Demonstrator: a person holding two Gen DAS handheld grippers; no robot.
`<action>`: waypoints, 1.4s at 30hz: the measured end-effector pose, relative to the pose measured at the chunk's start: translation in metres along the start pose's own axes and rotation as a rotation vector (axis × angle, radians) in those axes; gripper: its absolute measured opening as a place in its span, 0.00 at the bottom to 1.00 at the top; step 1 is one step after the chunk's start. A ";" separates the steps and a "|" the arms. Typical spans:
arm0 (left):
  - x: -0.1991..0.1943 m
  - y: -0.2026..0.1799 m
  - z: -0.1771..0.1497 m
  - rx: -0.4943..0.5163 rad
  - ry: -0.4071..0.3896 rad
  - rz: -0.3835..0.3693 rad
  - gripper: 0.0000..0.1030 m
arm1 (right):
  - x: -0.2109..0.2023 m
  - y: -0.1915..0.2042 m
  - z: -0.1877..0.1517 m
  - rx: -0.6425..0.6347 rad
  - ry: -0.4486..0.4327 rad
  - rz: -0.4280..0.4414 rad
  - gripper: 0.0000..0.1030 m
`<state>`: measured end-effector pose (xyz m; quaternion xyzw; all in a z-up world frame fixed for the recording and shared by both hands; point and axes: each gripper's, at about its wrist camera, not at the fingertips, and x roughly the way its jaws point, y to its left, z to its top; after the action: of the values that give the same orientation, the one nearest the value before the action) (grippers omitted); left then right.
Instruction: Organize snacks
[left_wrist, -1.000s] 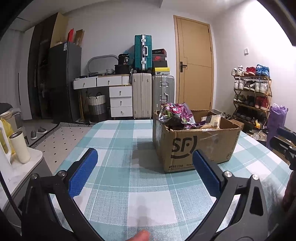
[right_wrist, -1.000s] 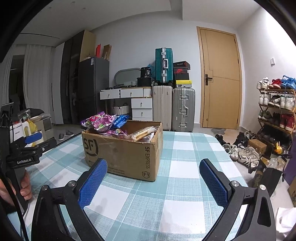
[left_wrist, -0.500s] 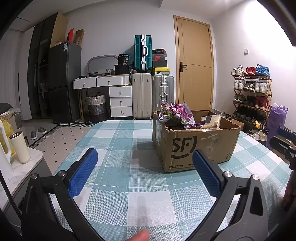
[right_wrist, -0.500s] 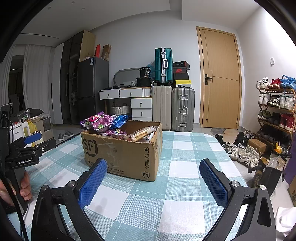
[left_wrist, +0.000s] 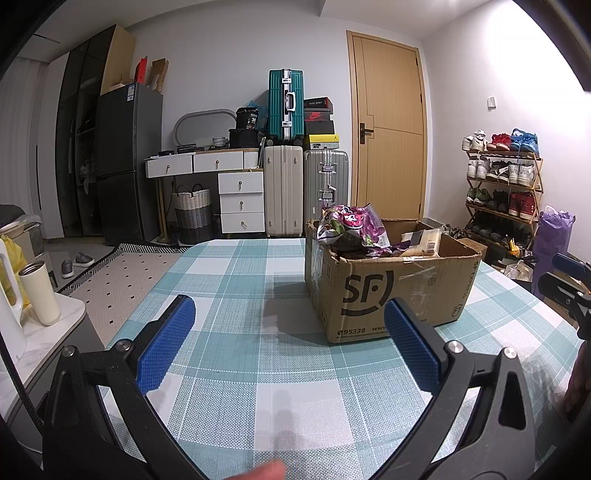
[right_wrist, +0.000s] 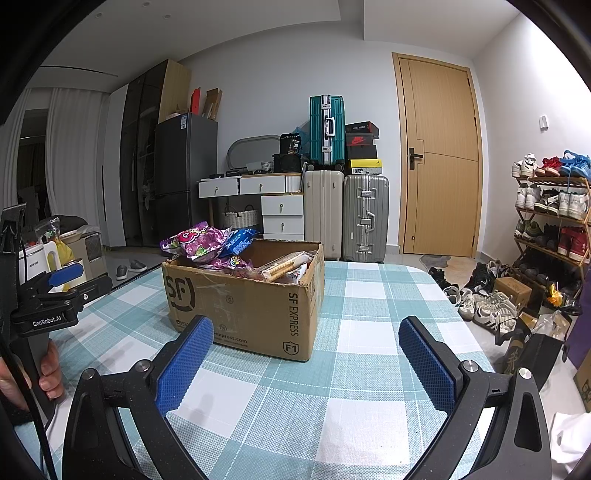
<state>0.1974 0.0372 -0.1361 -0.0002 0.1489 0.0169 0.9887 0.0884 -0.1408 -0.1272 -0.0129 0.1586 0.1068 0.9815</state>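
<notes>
A brown cardboard box (left_wrist: 395, 288) (right_wrist: 240, 302) stands on the checked tablecloth, heaped with snacks. A purple snack bag (left_wrist: 354, 225) (right_wrist: 199, 242) sticks up from it, with a blue bag (right_wrist: 240, 238) and a pale long packet (right_wrist: 280, 266) beside. My left gripper (left_wrist: 291, 339) hovers over the cloth, open and empty, the box ahead to its right. My right gripper (right_wrist: 306, 354) is open and empty too, with the box just ahead to its left. The left gripper (right_wrist: 55, 295), held by a hand, shows at the right wrist view's left edge.
The table (left_wrist: 236, 280) with teal and white checks reaches to a rounded far edge. A white side stand with a cream tumbler (left_wrist: 38, 293) lies left. Suitcases (left_wrist: 284, 192), drawers and a door stand behind. A shoe rack (right_wrist: 554, 221) and loose shoes lie right.
</notes>
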 end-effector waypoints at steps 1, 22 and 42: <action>0.000 0.000 0.000 0.000 0.000 0.000 0.99 | 0.000 0.000 0.000 0.000 0.000 0.000 0.99; 0.000 0.000 -0.001 0.000 -0.001 0.000 0.99 | 0.000 0.000 0.000 0.000 0.001 0.001 0.99; -0.002 0.001 -0.001 0.008 0.000 -0.002 0.99 | 0.000 0.000 0.000 0.000 0.001 0.001 0.99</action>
<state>0.1949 0.0381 -0.1362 0.0034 0.1488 0.0154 0.9887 0.0884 -0.1405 -0.1268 -0.0131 0.1589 0.1071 0.9814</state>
